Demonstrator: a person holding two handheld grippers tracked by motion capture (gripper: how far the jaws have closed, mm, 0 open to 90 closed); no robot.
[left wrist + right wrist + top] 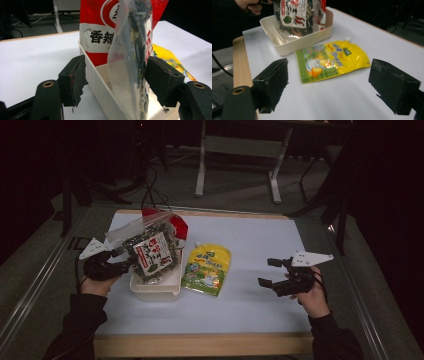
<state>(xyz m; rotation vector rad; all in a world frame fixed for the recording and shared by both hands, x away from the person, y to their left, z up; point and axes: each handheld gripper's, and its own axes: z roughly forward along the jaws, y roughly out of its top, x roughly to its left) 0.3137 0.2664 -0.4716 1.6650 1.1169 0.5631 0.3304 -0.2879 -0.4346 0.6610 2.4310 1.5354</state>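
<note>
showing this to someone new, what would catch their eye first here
Probably the clear seaweed snack bag, standing in the white bin at the table's left, between the wide-apart jaws of the left gripper. Behind it in the bin stands a red and white packet. The bright yellow spout pouch lies flat on the white table just right of the bin, while the right gripper is open, apart from everything.

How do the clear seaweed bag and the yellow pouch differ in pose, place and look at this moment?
The clear seaweed bag stands on edge in the white tray; the yellow pouch lies flat on the table beside the tray. The seaweed bag is see-through with dark contents; the yellow pouch is opaque, with a cartoon print and a spout. The seaweed bag sits between the left gripper fingers; the yellow pouch lies apart from both grippers. Both are soft snack packs.
</note>
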